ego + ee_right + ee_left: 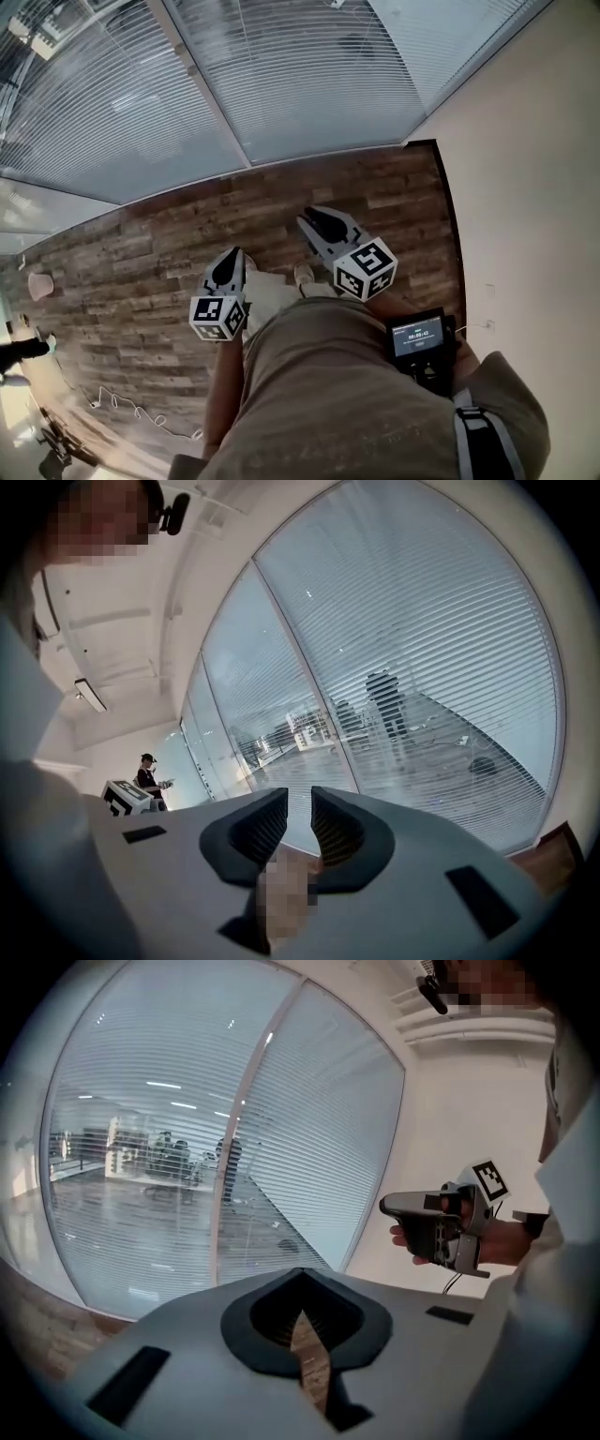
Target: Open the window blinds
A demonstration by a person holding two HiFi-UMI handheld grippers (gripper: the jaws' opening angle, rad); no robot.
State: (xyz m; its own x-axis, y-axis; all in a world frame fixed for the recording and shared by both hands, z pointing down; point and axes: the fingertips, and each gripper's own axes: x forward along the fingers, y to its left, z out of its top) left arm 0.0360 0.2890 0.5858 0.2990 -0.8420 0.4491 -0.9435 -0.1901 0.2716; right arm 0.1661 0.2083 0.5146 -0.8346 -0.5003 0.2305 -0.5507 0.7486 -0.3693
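The left claw (pixel 300 1277) was shut, its dark jaws meeting tip to tip with nothing caught between them. The right claw (pixel 299 806) stood a little open, a narrow gap between its ribbed pads, and it held nothing; only window showed through that gap. Both claws pointed forward and slightly down over the wood-plank floor (pixel 141 272), the right one further ahead than the left, each gripped from behind by a hand (pixel 511 1241).

The window blinds (pixel 309 75) hung ahead of both claws, well apart from them and touched by neither. They were white, with thin horizontal slats, lowered the full height of the glass down to the floor line. The slats were angled enough that a room beyond, with ceiling lights and dark figures, showed through in stripes. Pale upright frame posts (pixel 246 1119) split the blinds into separate panels, running on to the left of the claws.

To the right of the right claw a plain cream wall (pixel 525 187) met the last panel. A second person (pixel 148 776) stood far off to that claw's left.
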